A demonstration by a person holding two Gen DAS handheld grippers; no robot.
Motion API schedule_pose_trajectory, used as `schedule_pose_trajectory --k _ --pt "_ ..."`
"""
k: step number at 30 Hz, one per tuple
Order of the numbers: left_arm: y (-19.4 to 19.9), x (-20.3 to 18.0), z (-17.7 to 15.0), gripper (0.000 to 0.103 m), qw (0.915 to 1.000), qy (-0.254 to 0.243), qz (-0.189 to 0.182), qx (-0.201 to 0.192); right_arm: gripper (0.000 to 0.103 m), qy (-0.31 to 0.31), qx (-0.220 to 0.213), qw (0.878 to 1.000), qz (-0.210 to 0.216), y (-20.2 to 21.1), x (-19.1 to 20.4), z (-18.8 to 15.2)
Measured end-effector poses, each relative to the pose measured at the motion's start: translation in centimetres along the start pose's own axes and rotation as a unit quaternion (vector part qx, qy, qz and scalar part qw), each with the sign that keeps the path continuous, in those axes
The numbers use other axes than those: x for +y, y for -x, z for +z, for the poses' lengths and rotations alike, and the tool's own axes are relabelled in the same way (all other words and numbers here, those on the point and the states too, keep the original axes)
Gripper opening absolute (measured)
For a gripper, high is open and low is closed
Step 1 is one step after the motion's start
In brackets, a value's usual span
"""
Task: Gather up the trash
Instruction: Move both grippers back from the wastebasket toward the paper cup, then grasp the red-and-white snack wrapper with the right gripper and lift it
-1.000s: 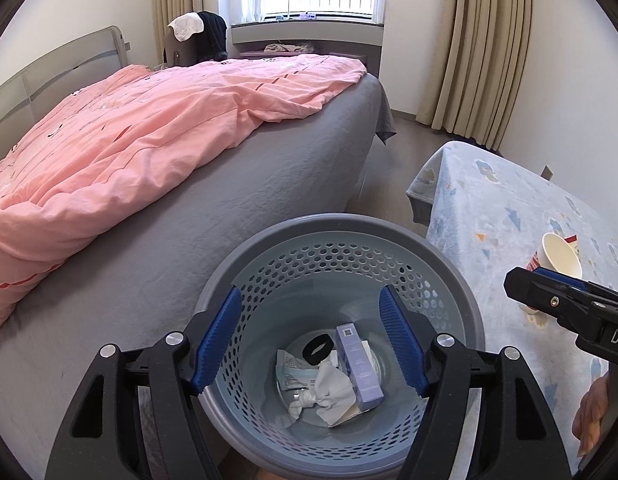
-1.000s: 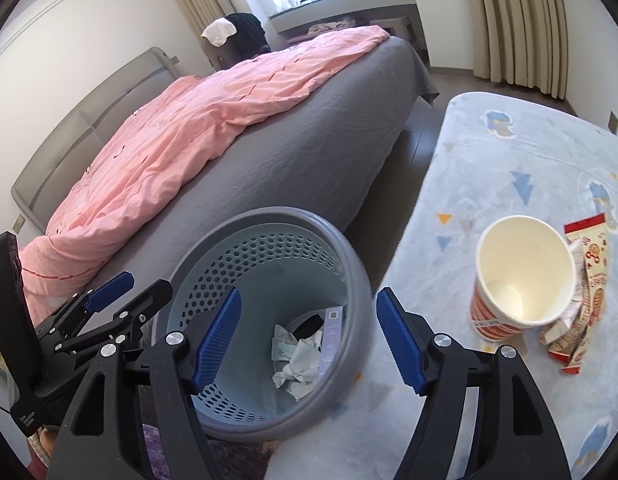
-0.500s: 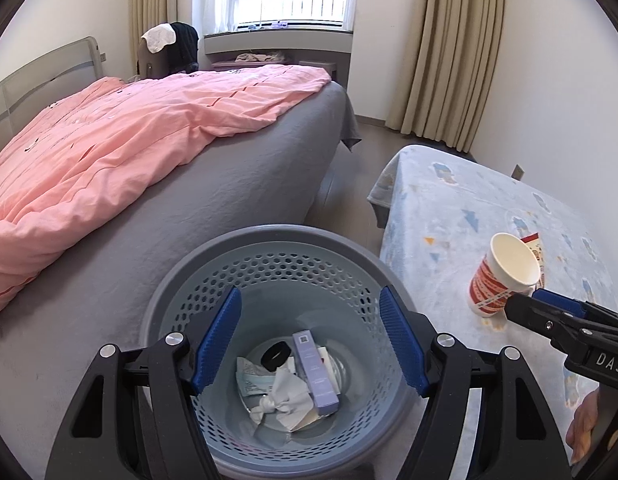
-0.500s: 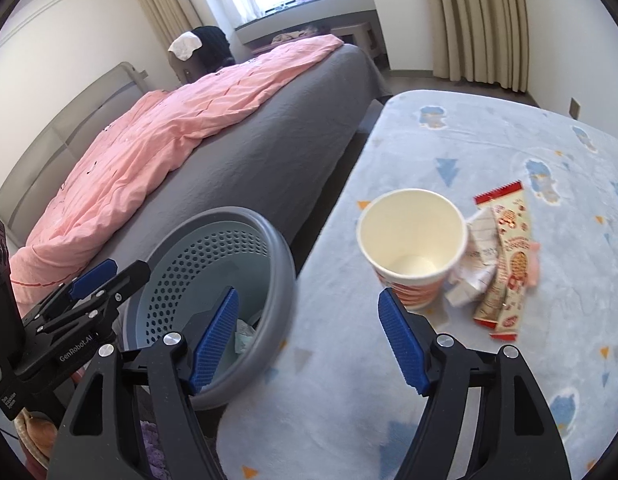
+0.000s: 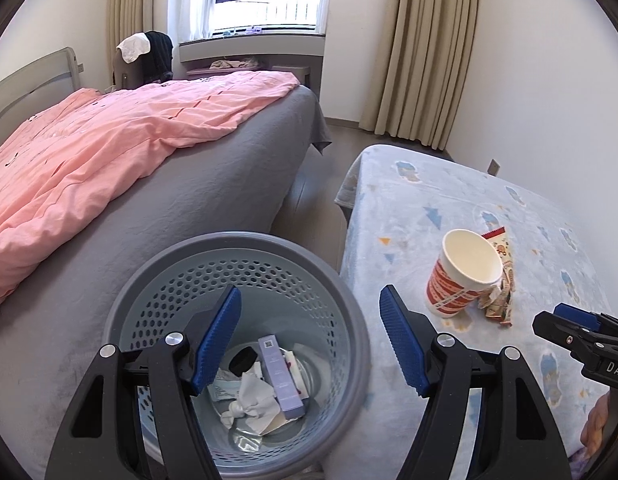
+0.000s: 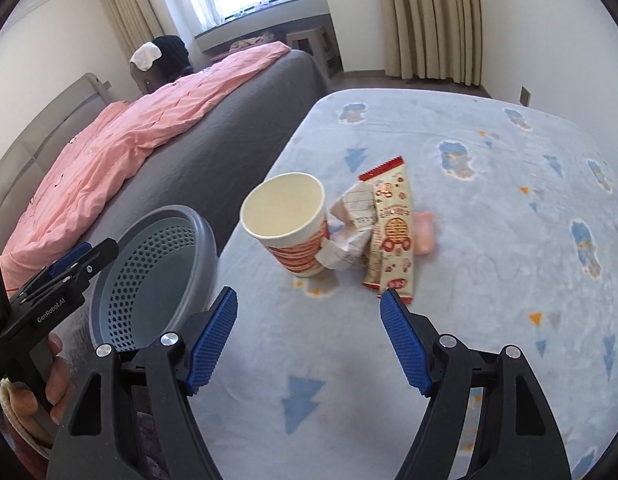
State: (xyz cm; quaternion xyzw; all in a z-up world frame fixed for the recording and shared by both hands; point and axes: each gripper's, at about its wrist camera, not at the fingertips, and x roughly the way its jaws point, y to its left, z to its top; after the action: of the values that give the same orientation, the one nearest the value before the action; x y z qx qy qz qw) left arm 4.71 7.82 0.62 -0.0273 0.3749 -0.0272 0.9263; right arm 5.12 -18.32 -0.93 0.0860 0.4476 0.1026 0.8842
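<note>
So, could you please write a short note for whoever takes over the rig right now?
Left gripper: open, empty, above the round grey perforated plastic bin.
Right gripper: open, empty, above the pale blue patterned blanket, short of the trash.
Done: purple carton, crumpled white tissue and black cap lie in the bin.
Left: red-and-white paper cup, crumpled white paper, red-and-cream snack wrapper and a small pink item, clustered on the blanket.

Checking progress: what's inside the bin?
The bin holds a purple box, crumpled tissue, a black cap and wrappers. Anything beneath them is hidden.
</note>
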Motion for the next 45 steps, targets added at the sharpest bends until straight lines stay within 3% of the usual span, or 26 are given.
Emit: schedule_pose_trajectory --k 11,26,36,39,42,45 --pt "-1.0 -3.8 -0.1 0.069 0.9993 -0.031 -0.02 0.003 0.073 -0.014 -0.008 0.999 -0.047 1.0 -4.8 -0.2" --pt "-2.8 -6.8 -0.5 0.07 0.9979 -0.057 -0.025 0.02 0.07 -0.005 0.018 0.998 -0.066 -5.0 -5.9 2.9" --pt "-3.8 -7.8 -0.7 0.07 0.9967 -0.066 -0.034 0.033 0.055 -0.001 0.05 0.996 -0.078 -8.2 -5.6 3.2" --pt "-4.1 -8.0 -0.8 0.07 0.9965 -0.067 -0.033 0.036 0.046 0.0 0.055 0.995 -0.078 -8.7 -5.5 3.2" --pt "-4.1 -8.0 -0.8 0.07 0.9965 -0.068 -0.033 0.035 0.026 0.001 0.053 0.996 -0.068 -8.4 -5.4 3.4" --pt "-4.2 -8.0 -0.8 0.07 0.9966 -0.066 -0.034 0.035 0.02 -0.008 0.047 0.997 -0.061 -7.6 -5.6 3.3"
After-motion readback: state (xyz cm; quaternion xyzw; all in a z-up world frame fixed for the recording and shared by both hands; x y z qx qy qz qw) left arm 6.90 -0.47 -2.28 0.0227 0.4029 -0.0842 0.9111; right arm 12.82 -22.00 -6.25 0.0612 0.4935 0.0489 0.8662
